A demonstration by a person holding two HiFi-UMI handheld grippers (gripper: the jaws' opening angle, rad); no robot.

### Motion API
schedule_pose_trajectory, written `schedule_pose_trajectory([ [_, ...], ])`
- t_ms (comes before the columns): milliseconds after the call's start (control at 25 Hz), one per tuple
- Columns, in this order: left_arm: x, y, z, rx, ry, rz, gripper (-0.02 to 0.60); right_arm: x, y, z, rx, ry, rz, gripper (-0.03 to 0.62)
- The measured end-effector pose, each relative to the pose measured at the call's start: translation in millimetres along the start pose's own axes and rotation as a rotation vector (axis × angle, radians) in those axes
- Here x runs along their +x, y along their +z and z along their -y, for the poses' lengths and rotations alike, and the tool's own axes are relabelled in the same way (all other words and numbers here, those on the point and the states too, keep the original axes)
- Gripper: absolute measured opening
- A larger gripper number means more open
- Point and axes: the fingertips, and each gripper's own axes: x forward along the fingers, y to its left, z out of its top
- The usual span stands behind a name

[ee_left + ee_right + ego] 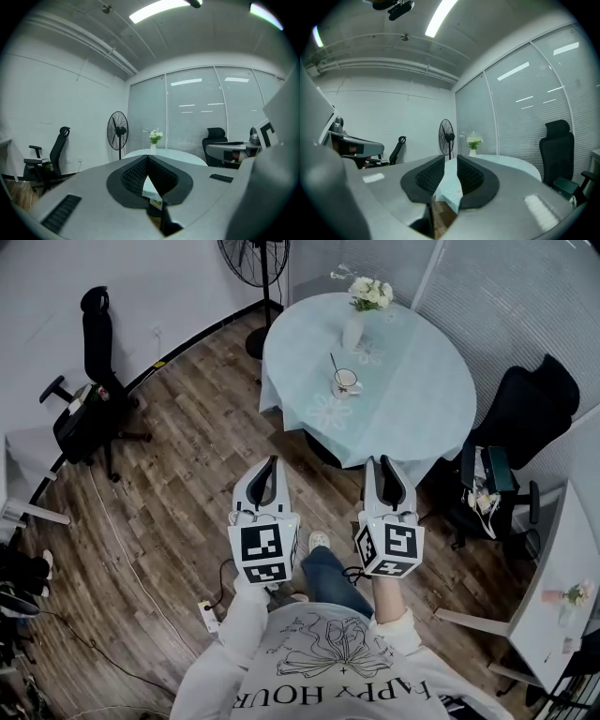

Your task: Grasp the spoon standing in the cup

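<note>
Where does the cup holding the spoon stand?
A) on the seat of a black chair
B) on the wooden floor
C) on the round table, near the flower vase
C: the cup, with the spoon leaning in it, sits on the round table close to the flower vase.

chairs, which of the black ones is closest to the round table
The black chair at the head view's right, close beside the round table. The other chair stands far off, by the wall.
</note>
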Motion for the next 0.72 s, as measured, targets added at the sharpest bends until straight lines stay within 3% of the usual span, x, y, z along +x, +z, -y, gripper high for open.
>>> schedule_pose_trajectory([
  [720,151.9,32.8,0.0,-0.009,0.1,-0.015,0.006,160.8,15.6,65.0,0.016,0.112,-0.008,0.087],
])
